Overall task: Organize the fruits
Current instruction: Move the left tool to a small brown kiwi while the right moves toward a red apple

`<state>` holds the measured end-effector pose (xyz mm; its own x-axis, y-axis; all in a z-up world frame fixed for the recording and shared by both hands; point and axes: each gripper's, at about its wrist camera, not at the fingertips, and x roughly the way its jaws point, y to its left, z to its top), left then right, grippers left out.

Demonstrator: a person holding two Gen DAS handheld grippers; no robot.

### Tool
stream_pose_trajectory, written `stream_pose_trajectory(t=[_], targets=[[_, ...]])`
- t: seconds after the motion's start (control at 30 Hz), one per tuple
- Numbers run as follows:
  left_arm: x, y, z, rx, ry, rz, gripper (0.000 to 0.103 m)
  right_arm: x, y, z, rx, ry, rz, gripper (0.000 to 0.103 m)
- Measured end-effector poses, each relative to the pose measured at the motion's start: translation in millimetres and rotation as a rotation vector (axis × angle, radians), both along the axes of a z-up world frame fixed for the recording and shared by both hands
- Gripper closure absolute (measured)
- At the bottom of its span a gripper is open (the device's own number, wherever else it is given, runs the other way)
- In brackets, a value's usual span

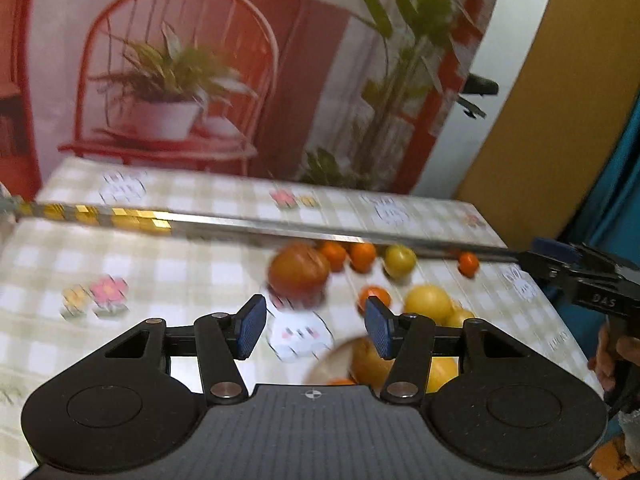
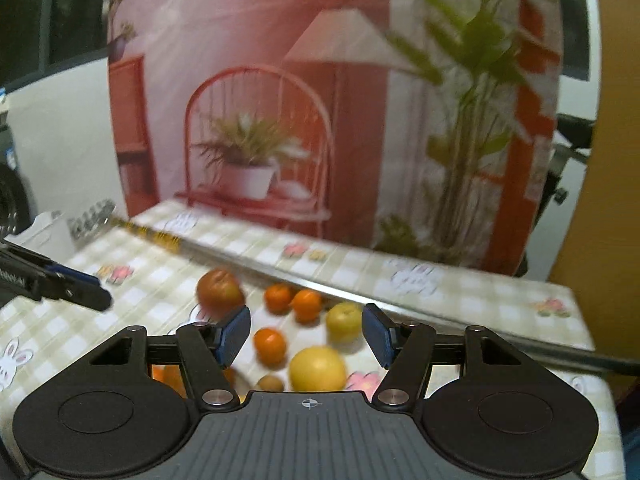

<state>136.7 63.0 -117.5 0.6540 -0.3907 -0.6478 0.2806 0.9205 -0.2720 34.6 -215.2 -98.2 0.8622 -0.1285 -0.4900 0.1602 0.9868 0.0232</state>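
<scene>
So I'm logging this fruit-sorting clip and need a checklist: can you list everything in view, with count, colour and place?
Apple: one, red-brown, far left of the fruit group.
Tangerines: at least three, orange, mid-table.
Green-yellow apple: one, right of the tangerines.
Grapefruit: one, yellow, nearest the right gripper.
Kiwi: one, brown, left of the grapefruit.
Bowl: one, tan, blurred, holding orange fruit.
Metal bar: one, silver, yellow-marked, across the table.
Tablecloth: green-white check.
Backdrop: red chair, plants.
Left gripper: open.
Right gripper: open.
</scene>
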Motion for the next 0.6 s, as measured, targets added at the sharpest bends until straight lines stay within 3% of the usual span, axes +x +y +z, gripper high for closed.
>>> stream_pose_trajectory(t=[0.23,0.4,0.6], targets=[[18,7,22,0.038,-0.021,0.053,0.046,-7,-49,-3,0.142,-0.062,-0.122,0.045],[24,-1,17,0.05,0.006,0.058,0.046,-12,-66,-19,0.194,-0.039,-0.141,0.045],[30,-30,-2,0.041,0.074,-0.013,0.046,-17,-77,-37,0.221,0.01,-0.157,0.045]])
